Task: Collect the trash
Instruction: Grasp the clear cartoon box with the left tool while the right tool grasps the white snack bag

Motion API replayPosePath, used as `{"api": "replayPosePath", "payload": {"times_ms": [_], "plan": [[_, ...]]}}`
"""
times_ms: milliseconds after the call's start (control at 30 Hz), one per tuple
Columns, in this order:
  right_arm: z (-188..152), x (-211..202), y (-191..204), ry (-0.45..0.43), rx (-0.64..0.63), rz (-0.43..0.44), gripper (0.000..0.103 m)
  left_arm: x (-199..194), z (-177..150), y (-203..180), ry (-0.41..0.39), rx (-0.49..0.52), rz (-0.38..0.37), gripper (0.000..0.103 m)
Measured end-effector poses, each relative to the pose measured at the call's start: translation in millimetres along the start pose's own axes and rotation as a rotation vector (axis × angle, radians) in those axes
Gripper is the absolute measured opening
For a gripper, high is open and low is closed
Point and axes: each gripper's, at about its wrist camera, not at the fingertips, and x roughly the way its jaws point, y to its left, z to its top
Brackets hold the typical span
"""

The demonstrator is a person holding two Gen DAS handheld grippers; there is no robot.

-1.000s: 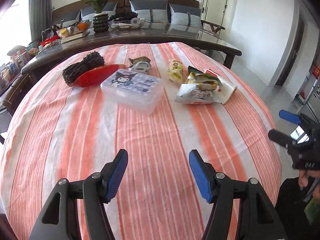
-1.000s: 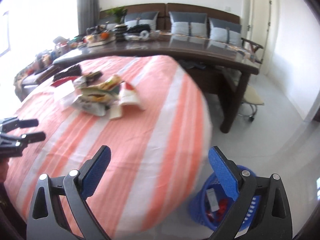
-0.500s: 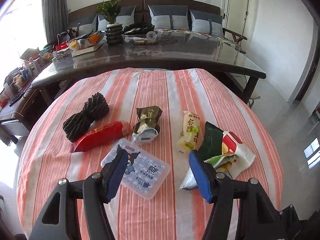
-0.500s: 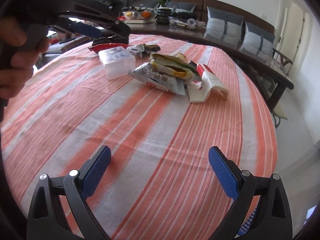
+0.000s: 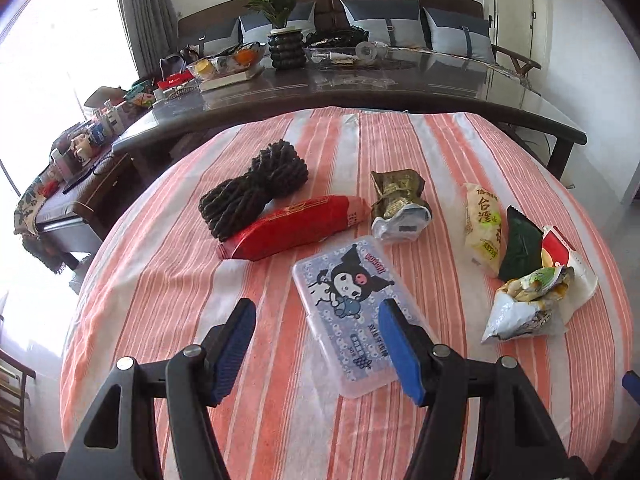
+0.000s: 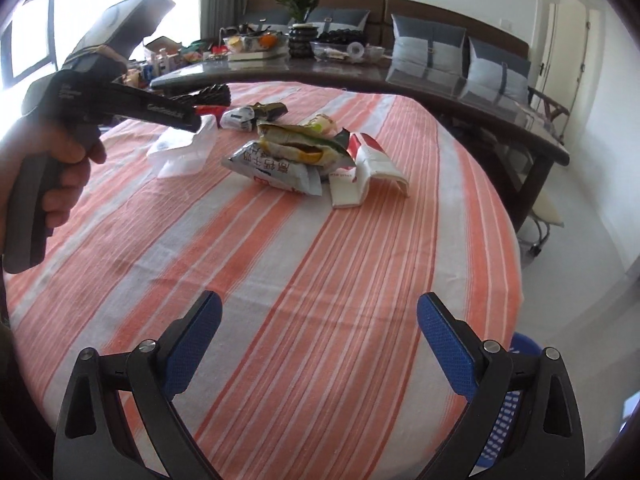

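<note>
From the left wrist I see my left claw (image 5: 314,344) wide and empty, crumpled wrappers (image 5: 528,300) ahead-right beyond the plastic case (image 5: 344,312); from the right wrist, my right claw (image 6: 320,344) gapes empty, wrappers (image 6: 288,160) well ahead, slightly left.

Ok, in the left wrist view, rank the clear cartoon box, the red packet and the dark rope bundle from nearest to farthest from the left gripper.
From the left gripper:
1. Clear cartoon box, partly between the fingers, toward the right one.
2. Red packet, just beyond the box, to the left.
3. Dark rope bundle, behind the packet, farther left.
</note>
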Motion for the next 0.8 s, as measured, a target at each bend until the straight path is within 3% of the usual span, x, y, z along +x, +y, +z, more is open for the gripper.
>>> {"api": "replayPosePath", "payload": {"times_ms": [100, 167, 300, 567, 600, 667, 800], "plan": [[-1, 4, 1, 0.013, -0.001, 0.005, 0.098, 5, 0, 15, 0.014, -0.052, -0.104, 0.07], [-3, 9, 4, 0.03, -0.003, 0.006, 0.098, 10, 3, 16, 0.018, -0.056, -0.128, 0.081], [-7, 14, 5, 0.041, 0.006, 0.009, 0.099, 14, 7, 5, 0.05, -0.067, -0.221, 0.081], [-8, 15, 6, 0.039, 0.016, 0.008, 0.1, 43, 7, -17, 0.092, -0.038, -0.121, 0.081], [-8, 15, 5, 0.04, 0.017, 0.01, 0.1, 43, 5, -16, 0.081, -0.042, -0.118, 0.081], [-8, 14, 3, 0.043, 0.023, 0.011, 0.1, 38, 2, -13, 0.044, -0.026, -0.11, 0.068], [-8, 14, -13, 0.046, 0.072, -0.003, 0.1, 23, -14, -7, 0.03, 0.06, -0.152, 0.068]]}}
